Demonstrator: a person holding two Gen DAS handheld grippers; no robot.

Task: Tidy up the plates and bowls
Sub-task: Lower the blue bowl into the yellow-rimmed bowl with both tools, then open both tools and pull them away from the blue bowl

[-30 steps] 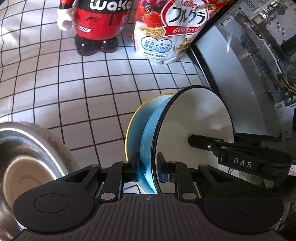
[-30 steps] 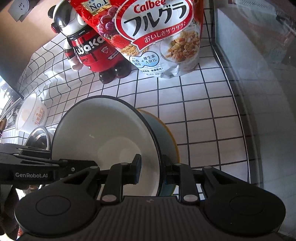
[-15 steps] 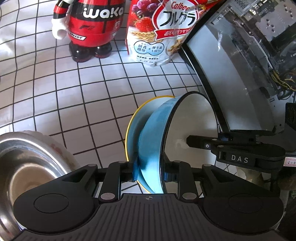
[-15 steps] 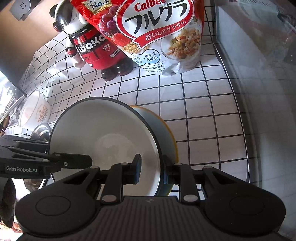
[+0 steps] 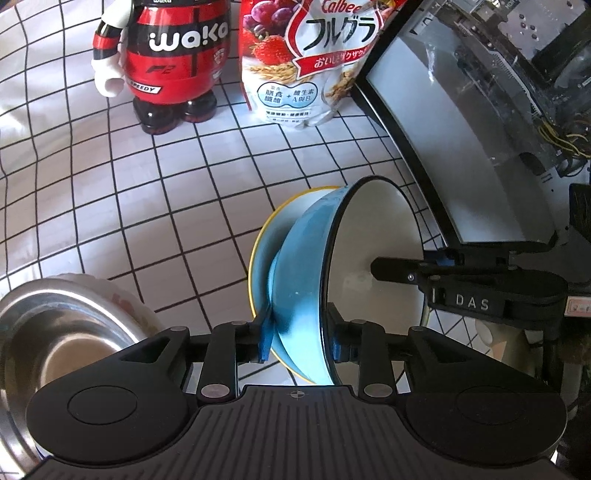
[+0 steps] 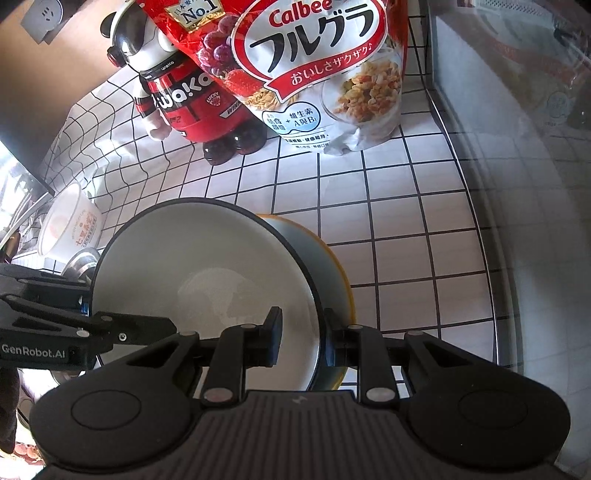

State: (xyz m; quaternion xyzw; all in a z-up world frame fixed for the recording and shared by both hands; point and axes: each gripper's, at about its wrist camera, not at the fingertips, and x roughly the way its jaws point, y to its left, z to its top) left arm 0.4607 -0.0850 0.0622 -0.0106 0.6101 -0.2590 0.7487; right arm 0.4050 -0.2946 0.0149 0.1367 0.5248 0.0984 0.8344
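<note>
A white cloth with a black grid (image 5: 155, 206) is covering the surface across the middle of both views, wrinkling toward the upper left. Bright light is falling on it, casting hard shadows. A glass-sided case (image 5: 480, 122) is standing along the right edge. A brown wall (image 6: 74, 66) with a grey socket (image 6: 42, 16) is showing at upper left of the right wrist view.
</note>
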